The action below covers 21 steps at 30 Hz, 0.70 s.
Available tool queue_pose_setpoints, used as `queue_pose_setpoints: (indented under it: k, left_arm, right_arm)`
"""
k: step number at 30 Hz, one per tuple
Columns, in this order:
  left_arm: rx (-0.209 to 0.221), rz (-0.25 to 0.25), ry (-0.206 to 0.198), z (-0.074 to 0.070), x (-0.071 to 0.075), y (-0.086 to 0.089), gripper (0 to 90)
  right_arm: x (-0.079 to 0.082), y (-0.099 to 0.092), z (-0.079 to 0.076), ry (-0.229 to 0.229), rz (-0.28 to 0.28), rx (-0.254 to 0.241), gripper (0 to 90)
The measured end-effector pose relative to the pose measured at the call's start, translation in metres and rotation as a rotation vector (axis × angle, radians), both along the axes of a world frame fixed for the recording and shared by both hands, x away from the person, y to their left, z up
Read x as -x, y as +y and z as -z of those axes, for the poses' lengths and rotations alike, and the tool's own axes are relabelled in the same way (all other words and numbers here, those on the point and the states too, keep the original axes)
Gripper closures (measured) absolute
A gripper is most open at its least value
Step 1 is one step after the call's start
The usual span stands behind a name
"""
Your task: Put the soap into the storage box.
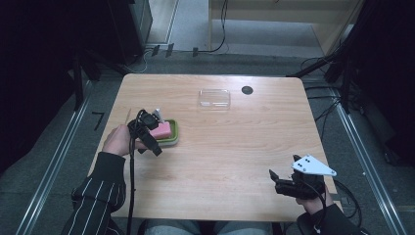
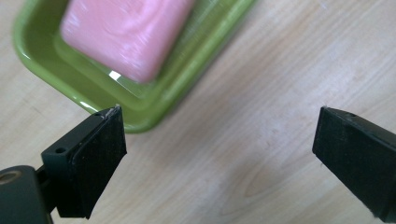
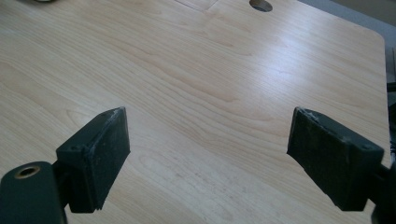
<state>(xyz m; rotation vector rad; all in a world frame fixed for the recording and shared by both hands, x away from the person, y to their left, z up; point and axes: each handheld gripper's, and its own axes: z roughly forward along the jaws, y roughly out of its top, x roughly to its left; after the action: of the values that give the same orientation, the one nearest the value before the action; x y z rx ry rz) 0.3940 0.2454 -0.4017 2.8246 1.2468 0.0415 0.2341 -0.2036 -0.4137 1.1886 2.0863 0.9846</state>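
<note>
1. Your left tongs (image 2: 219, 140) stand wide apart and hold nothing; one jaw sits just over the near rim of the shallow green plastic soap dish (image 2: 154, 105), the other over bare wood beside it.
2. The pink rectangular bar of soap (image 2: 123, 32) lies inside that dish, tilted against its inner wall, so it looks seated rather than gripped.
3. In the high view the dish (image 1: 172, 139) rests near the left edge of the light wooden desk (image 1: 235, 147), directly under your left tongs (image 1: 147, 128).
4. The clear plastic lid (image 1: 214, 98) lies well beyond the dish, toward the far edge, probably waiting as its cover.
5. Your right tongs (image 3: 208, 140) are also spread wide and empty, parked far right of the dish, out of the way.
</note>
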Motion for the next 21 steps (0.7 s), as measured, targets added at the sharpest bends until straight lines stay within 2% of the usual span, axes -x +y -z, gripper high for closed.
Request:
queue_pose_setpoints:
  k: [8, 16, 21]
  left_arm:
    - [0.01, -0.027, 0.002, 0.005, 0.019, 0.002, 3.3]
    - [0.016, -0.044, -0.014, 0.009, 0.036, 0.002, 3.3]
    - [0.024, -0.065, -0.011, 0.017, 0.048, 0.006, 3.3]
  right_arm:
    - [0.0, 0.0, 0.0, -0.001, 0.0, -0.002, 13.8]
    - [0.001, -0.001, 0.0, 0.001, 0.004, -0.003, 13.8]
    - [0.001, -0.001, 0.0, 0.0, 0.005, -0.004, 13.8]
